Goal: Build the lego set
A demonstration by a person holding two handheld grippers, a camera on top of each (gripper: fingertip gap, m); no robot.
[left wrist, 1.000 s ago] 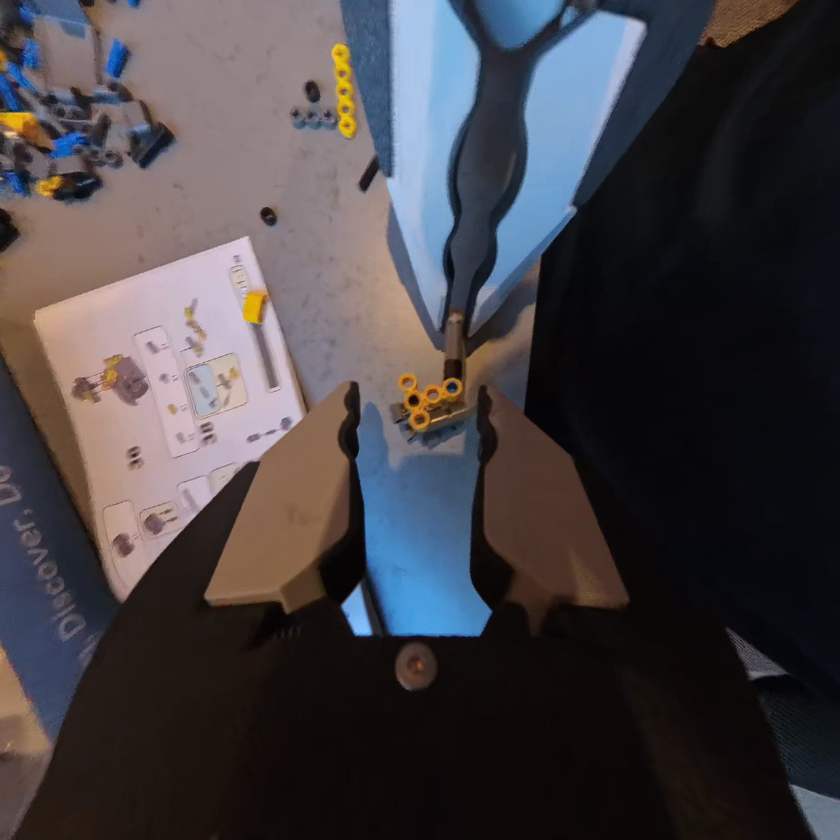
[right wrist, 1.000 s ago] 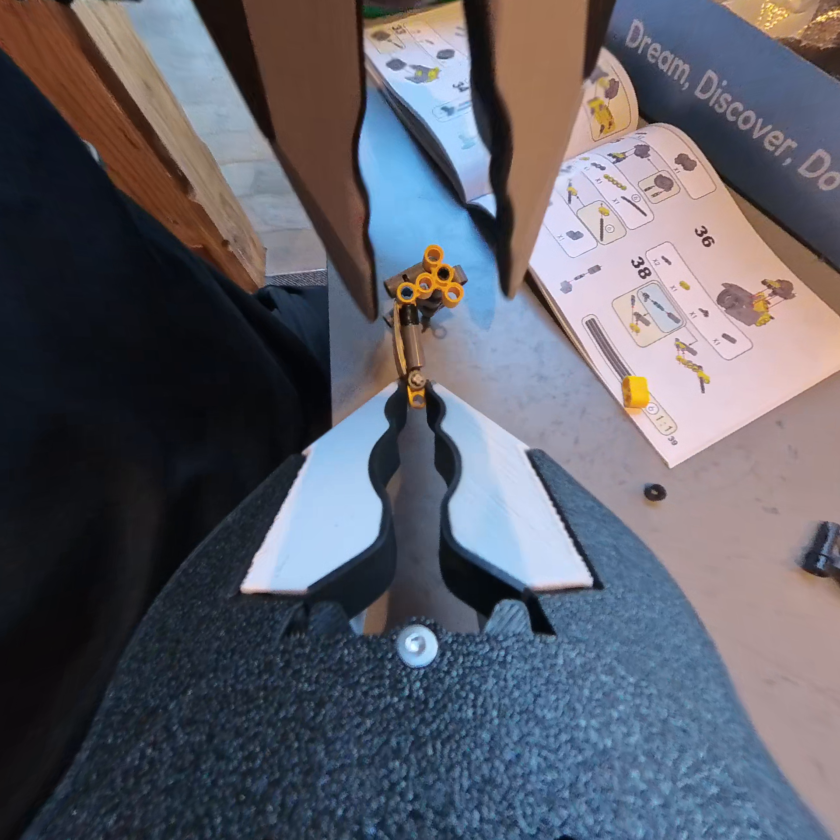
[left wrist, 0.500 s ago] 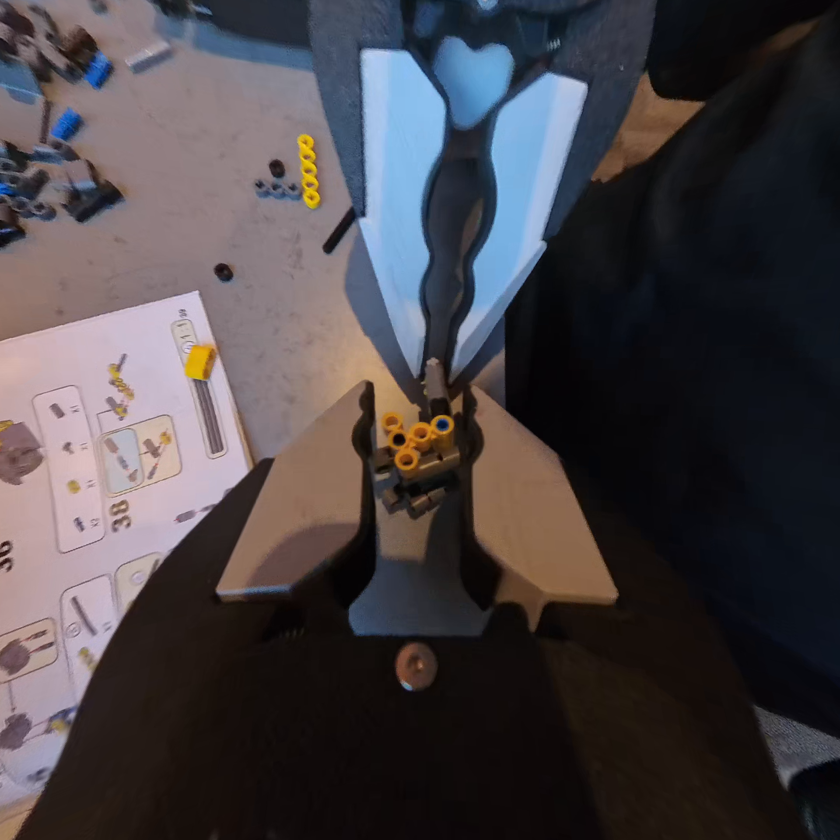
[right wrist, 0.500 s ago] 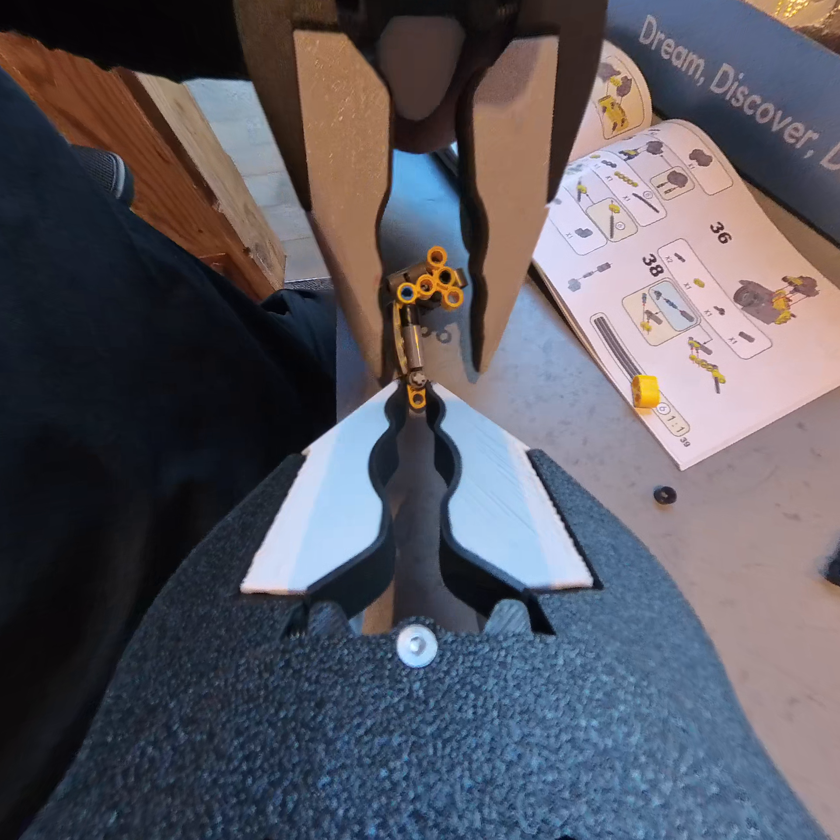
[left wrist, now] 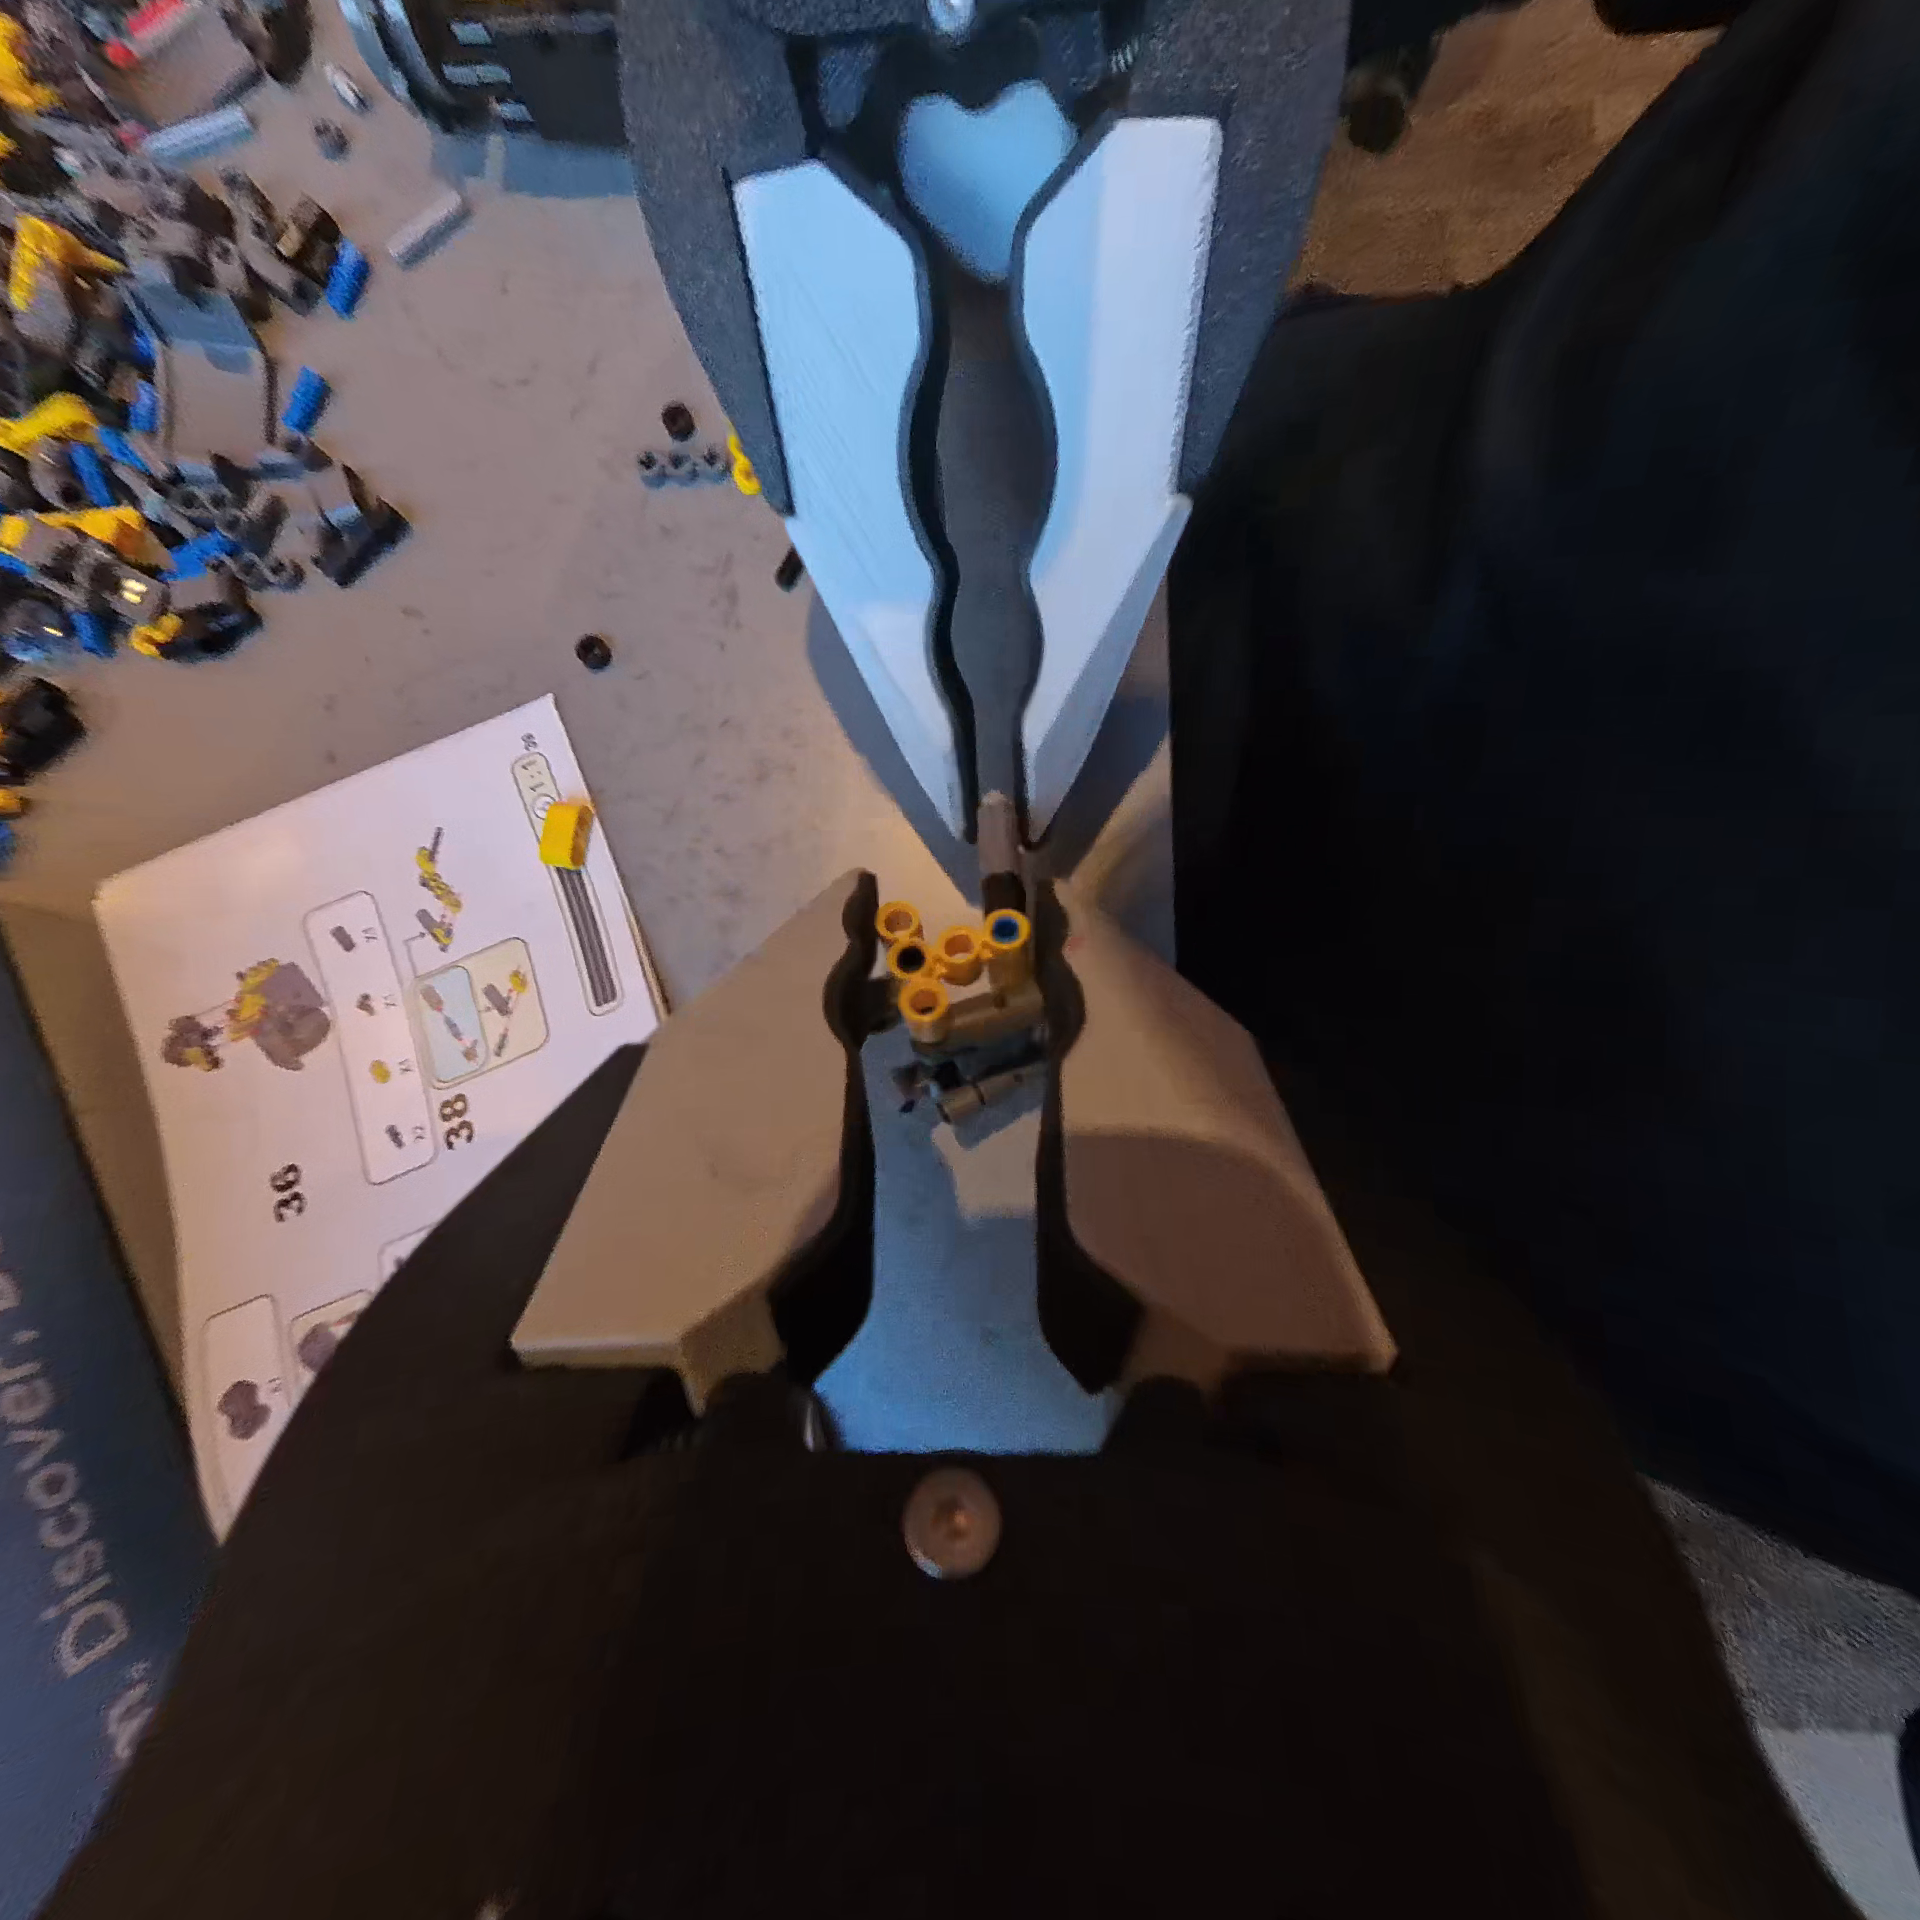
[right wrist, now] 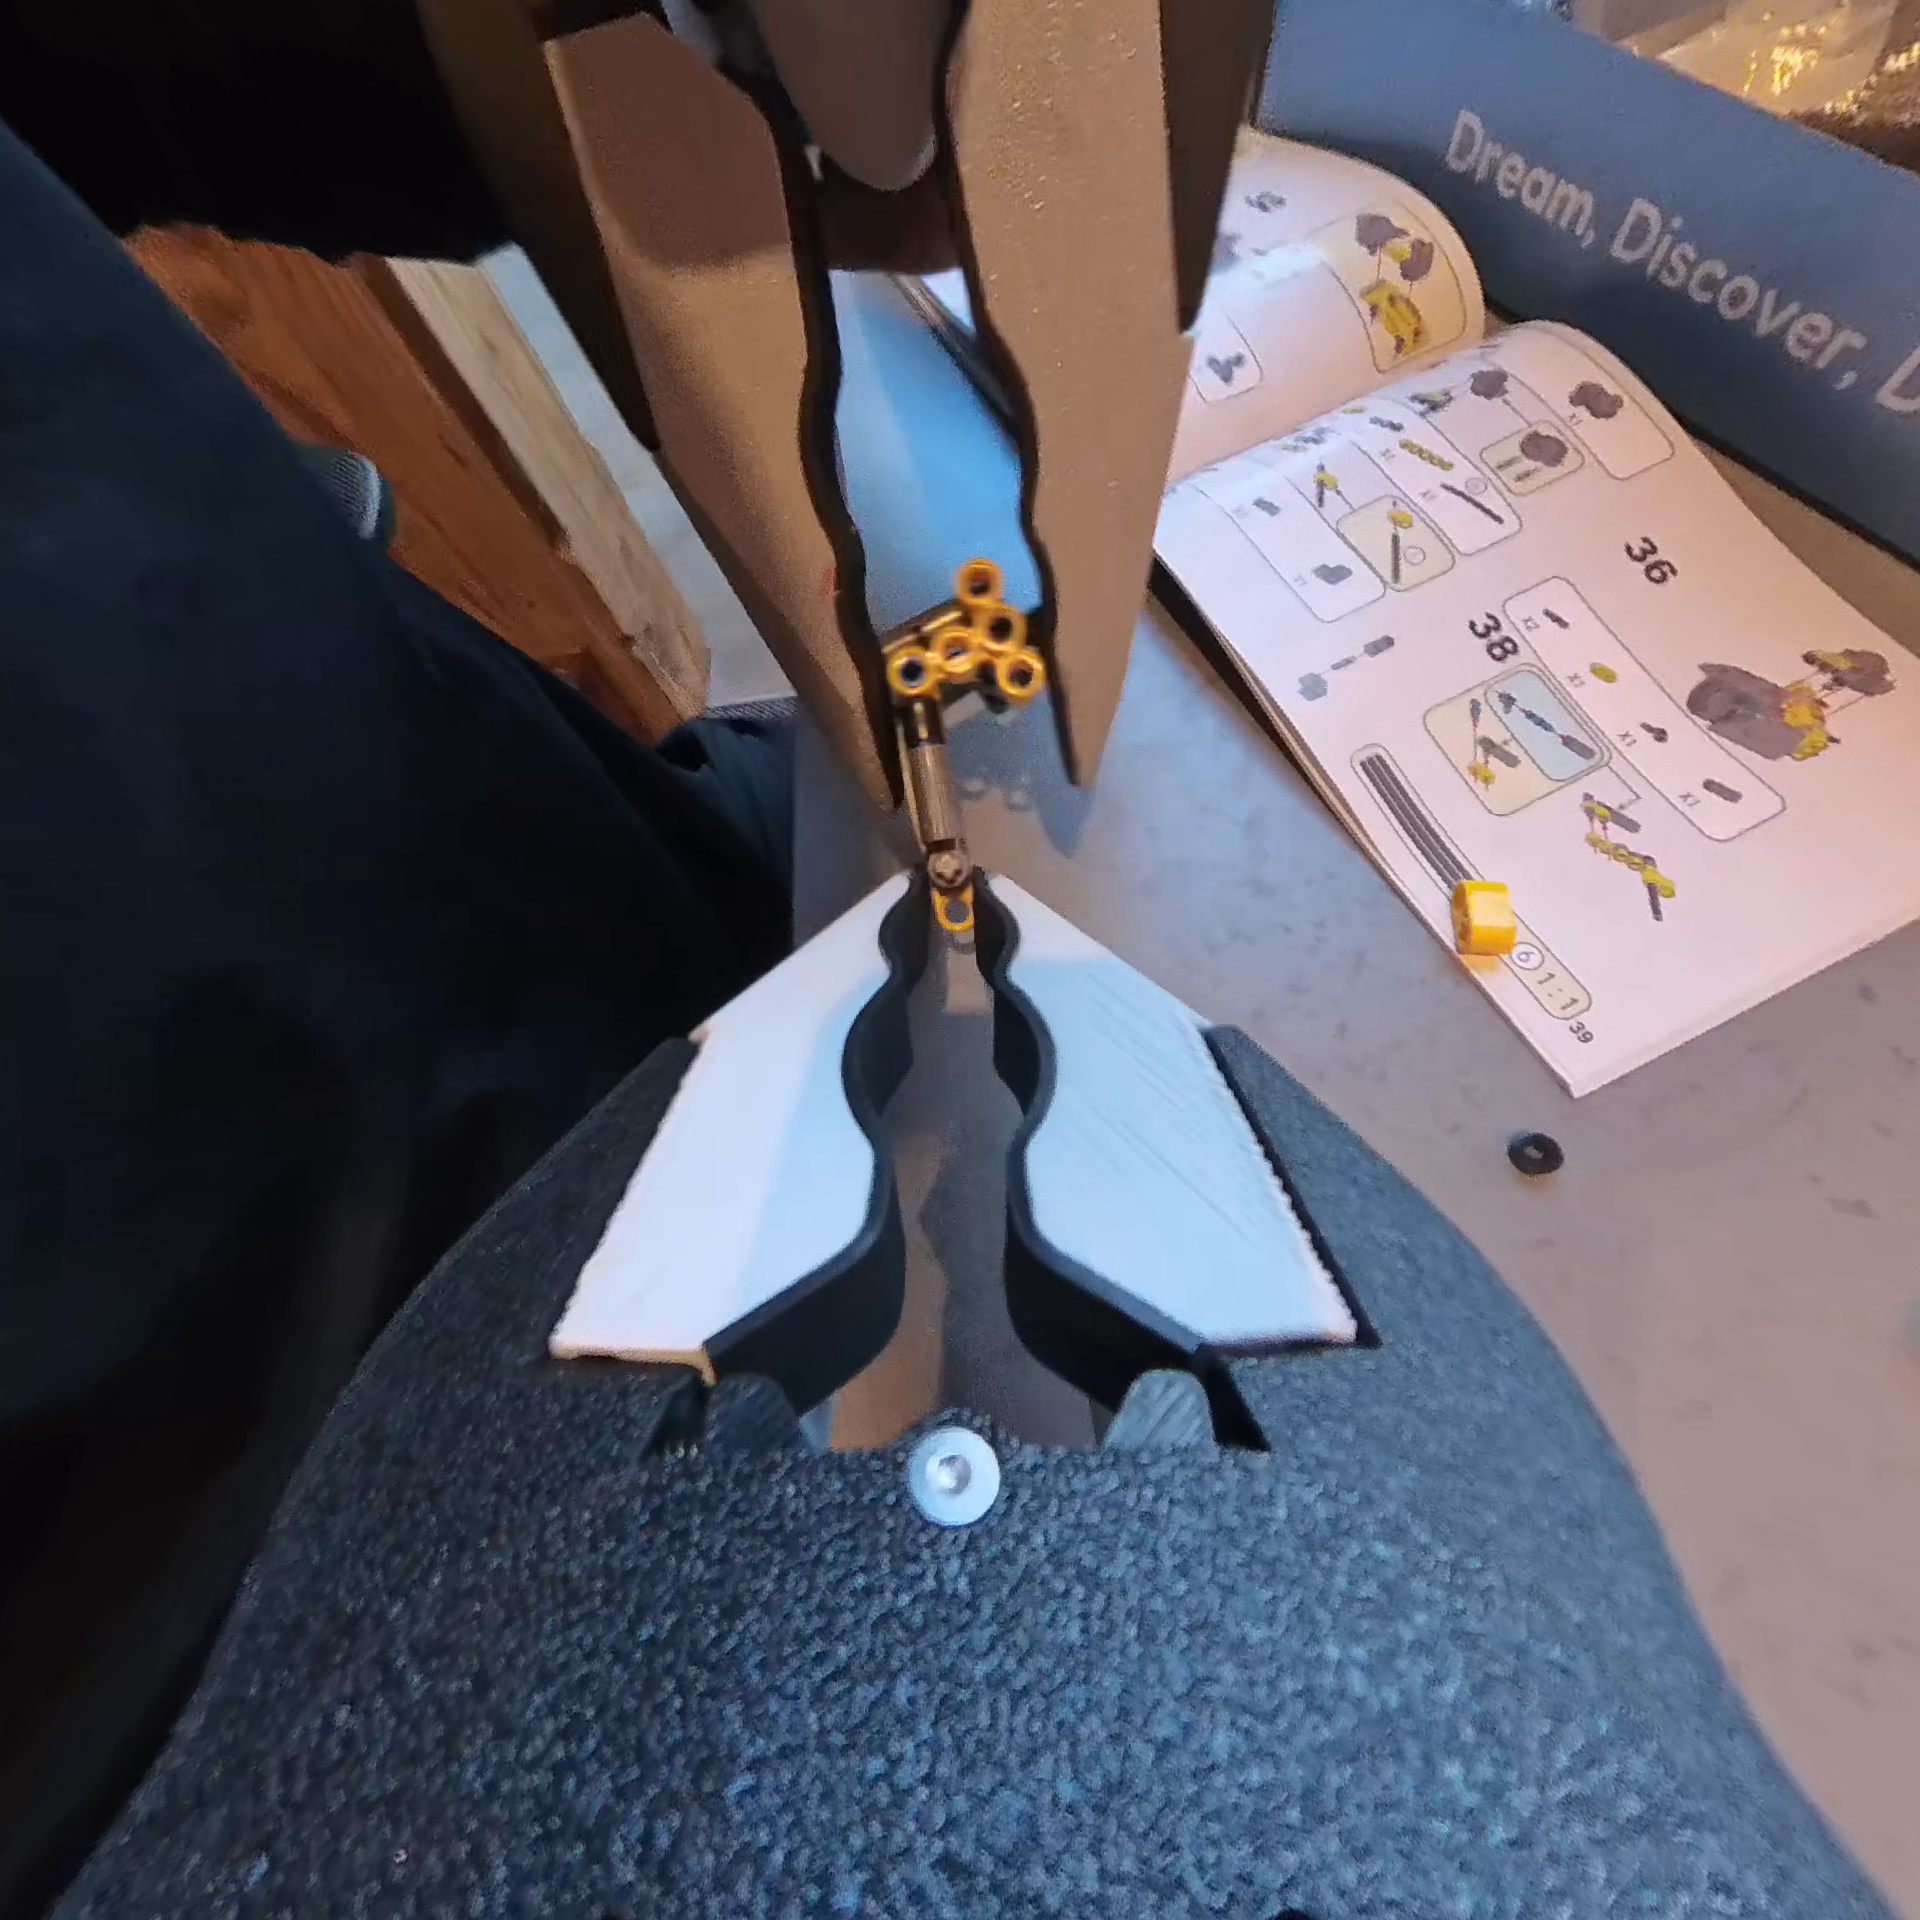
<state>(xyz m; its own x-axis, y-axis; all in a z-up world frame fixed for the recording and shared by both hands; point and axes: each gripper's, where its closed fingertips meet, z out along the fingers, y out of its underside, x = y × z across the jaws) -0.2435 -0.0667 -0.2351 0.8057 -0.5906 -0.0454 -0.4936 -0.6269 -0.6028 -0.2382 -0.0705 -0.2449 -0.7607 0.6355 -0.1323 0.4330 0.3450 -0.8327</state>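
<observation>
A small assembly of yellow rings and grey parts (left wrist: 956, 977) sits between my left gripper's (left wrist: 954, 904) tan fingers, which press it from both sides just above the grey table (left wrist: 675, 644). A grey axle (right wrist: 932, 779) sticks out of the assembly towards my right gripper (right wrist: 951, 883). Its white fingers are shut on the axle's far end, where a small yellow piece shows. In the right wrist view the assembly (right wrist: 961, 655) sits between the left gripper's (right wrist: 982, 790) fingers. In the left wrist view the right gripper (left wrist: 995, 836) comes in from above, tip to tip with the left.
An open instruction booklet (left wrist: 364, 1039) lies to the left with a small yellow piece (left wrist: 566, 831) on it. A pile of loose blue, yellow and black parts (left wrist: 104, 468) is far left. A person's dark clothing (left wrist: 1558, 831) fills the right. A dark blue lettered thing (right wrist: 1662, 260) lies behind the booklet. Left and right tips are no more than a few centimetres apart.
My left gripper moved forward around the assembly and its fingers closed in on it. The right gripper kept its hold on the axle.
</observation>
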